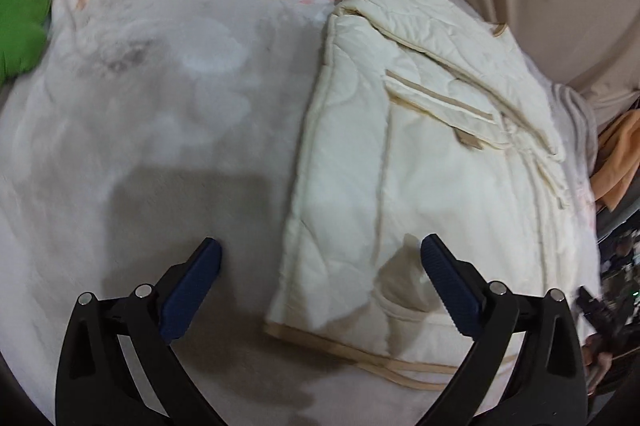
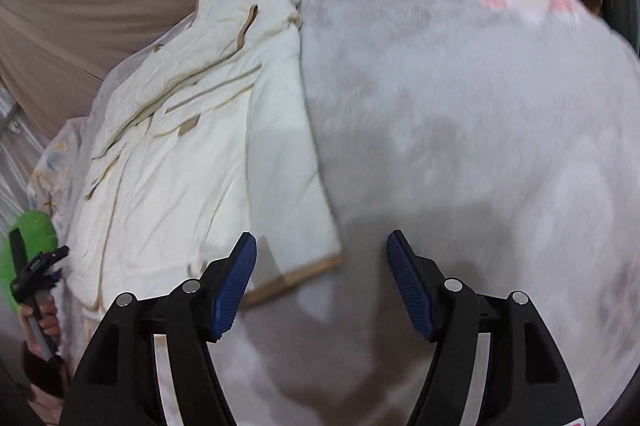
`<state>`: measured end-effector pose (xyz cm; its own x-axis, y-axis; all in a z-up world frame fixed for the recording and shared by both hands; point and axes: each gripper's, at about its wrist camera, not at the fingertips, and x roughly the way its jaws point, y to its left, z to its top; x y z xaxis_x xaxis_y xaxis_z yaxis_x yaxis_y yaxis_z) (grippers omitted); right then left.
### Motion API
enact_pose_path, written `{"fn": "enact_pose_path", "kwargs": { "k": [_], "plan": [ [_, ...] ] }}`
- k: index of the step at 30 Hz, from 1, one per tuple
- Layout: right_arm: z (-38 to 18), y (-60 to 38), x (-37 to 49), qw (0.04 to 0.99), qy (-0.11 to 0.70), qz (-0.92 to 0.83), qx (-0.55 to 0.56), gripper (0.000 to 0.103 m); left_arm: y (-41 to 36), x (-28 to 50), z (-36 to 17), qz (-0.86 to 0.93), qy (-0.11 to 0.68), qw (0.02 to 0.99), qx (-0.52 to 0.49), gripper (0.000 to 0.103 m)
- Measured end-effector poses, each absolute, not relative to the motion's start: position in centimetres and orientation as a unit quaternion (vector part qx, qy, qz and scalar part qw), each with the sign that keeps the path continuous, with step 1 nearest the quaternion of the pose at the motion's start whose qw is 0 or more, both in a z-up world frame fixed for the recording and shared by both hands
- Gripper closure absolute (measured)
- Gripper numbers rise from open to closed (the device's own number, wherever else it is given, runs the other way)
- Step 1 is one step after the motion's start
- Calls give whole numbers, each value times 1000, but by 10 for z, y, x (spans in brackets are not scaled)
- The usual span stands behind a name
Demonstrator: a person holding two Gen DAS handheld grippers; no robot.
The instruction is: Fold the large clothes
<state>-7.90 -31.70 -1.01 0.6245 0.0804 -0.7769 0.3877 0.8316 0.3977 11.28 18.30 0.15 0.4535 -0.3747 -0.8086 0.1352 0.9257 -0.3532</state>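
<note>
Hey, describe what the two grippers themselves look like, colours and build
Both match: the left gripper and the right gripper have black curved plastic arms with triangular cut-outs, round silver pins at the joints, and dark blue ribbed pads on the fingers. No cables or markings show.

Quilted matt cream garment on fleecy grey blanket

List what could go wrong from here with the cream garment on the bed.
1. Both the left claw and right claw are open and empty above the cream garment; a pinch might also catch the fuzzy grey blanket under it.
2. The folded layers near the collar lie loosely stacked, so lifting the tan hem could spill them.
</note>
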Motion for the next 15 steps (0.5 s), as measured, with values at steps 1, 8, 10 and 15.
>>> {"fn": "enact_pose_path", "kwargs": {
  "k": [1,8,10,15],
  "plan": [
    [-10,-315,-78,861,417,-92,275,29,180,112,1,-158,499,843,-127,5],
    [-10,-303,-59,863,390,-48,319,66,160,106,3,-189,489,838,-155,52],
    [-8,-302,-60,865,385,-51,319,87,160,99,9,-187,479,845,-149,70],
    [25,-293,-86,899,319,-33,299,97,169,77,37,-201,433,866,-149,91]
  ]
}}
